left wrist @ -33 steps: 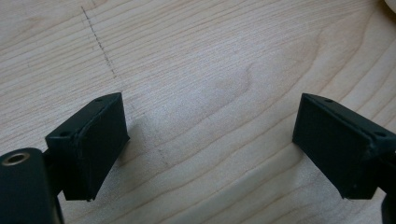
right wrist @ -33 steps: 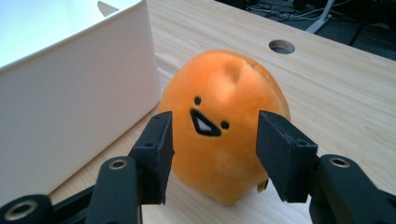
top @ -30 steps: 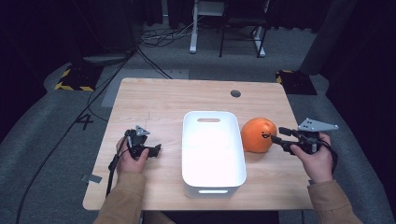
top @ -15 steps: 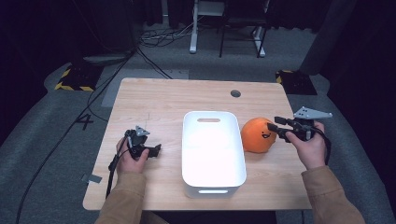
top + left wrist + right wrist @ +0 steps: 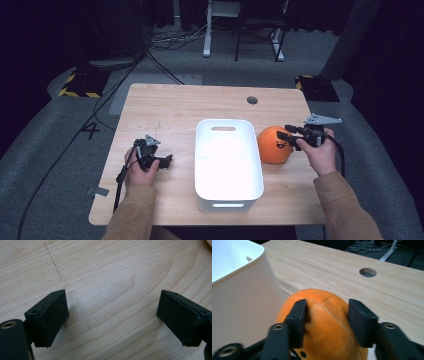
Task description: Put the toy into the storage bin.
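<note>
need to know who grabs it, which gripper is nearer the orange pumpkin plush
Right. The right gripper is at the orange pumpkin plush, its open jaws over the top. The left gripper rests on the table beyond the white bin.

Wooden table (image 5: 165,112), grey carpet (image 5: 45,150), black cables (image 5: 165,42), desk legs (image 5: 206,30)

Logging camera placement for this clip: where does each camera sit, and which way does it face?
High view: above the person's side, facing forward and down on the table; both forearms show.
Left gripper view: on the left gripper, facing bare wood; open jaws show.
Right gripper view: on the right gripper, jaws either side of the orange plush.
Shared: plush and white bin, in the high and right gripper views.
</note>
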Demonstrator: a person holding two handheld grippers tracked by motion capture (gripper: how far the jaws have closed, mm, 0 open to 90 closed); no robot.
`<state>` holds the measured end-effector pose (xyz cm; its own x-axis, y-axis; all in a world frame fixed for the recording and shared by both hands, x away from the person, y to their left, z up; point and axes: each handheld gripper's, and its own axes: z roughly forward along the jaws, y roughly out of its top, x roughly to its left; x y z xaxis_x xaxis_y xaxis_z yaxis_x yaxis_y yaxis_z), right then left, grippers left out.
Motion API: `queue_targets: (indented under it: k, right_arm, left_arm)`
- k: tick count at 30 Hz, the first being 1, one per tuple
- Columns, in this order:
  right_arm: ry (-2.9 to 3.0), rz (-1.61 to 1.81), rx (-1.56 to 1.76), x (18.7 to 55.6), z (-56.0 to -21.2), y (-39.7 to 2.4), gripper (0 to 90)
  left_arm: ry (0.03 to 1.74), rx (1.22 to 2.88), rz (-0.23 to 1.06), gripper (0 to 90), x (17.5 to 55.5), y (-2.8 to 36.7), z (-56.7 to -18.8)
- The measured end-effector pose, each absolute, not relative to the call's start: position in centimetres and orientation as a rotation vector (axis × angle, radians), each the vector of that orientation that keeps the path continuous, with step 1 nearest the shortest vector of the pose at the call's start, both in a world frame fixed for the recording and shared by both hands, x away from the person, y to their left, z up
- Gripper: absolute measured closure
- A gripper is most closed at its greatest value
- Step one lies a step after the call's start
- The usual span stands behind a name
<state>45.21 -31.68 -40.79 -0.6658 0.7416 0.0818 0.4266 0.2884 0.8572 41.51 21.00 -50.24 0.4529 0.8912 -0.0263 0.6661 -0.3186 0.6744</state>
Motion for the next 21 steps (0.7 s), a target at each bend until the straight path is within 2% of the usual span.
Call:
queue_targets:
  k: [2, 6, 21]
  right_arm:
    - [2.259, 1.324, 1.046, 44.9, -40.6, -31.5, 64.1]
    - [2.269, 1.333, 1.010, 44.4, -40.0, -31.5, 74.0]
    - [2.225, 1.400, 0.938, 42.4, -36.1, -32.9, 76.2]
  left_arm:
    - [1.295, 2.087, 0.469, 10.5, 41.5, 21.0, -50.2]
    - [1.295, 2.087, 0.469, 10.5, 41.5, 21.0, -50.2]
    - [1.295, 2.084, 0.472, 10.5, 41.5, 21.0, -50.3]
